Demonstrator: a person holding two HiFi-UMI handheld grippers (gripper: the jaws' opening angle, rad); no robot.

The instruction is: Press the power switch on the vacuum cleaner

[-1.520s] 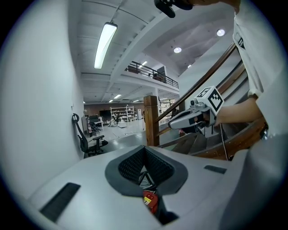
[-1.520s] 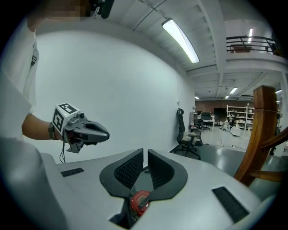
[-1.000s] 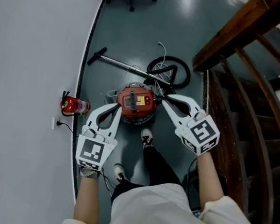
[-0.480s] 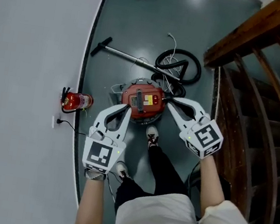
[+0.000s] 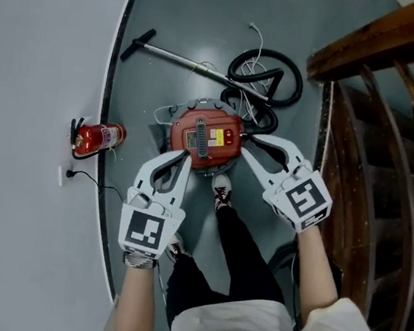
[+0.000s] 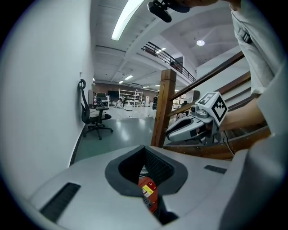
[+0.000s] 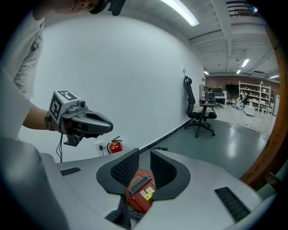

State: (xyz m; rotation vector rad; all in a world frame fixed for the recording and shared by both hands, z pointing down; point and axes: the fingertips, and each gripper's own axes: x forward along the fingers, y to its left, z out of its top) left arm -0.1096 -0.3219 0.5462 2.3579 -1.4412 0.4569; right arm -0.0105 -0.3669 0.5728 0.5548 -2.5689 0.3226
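Note:
A red canister vacuum cleaner (image 5: 205, 139) lies on the grey floor, with a grey handle and a yellow label on top. My left gripper (image 5: 186, 158) hangs over its near left edge; its jaws meet at the tips with nothing between them. My right gripper (image 5: 243, 148) hovers by the vacuum's right side, jaws a narrow gap apart and empty. In the left gripper view the vacuum cleaner (image 6: 148, 194) shows below the left gripper (image 6: 144, 149). In the right gripper view the vacuum cleaner (image 7: 140, 188) appears below the right gripper (image 7: 144, 155). Neither gripper touches it.
The black hose (image 5: 266, 76) and metal wand (image 5: 178, 58) lie beyond the vacuum. A red fire extinguisher (image 5: 97, 137) and a wall socket (image 5: 61, 175) are at the white wall on the left. A wooden stair railing (image 5: 385, 110) runs along the right. The person's shoe (image 5: 220, 194) is just behind the vacuum.
The person has stepped closer, so the vacuum now sits nearer both grippers. The left gripper has come forward to the vacuum's near edge.

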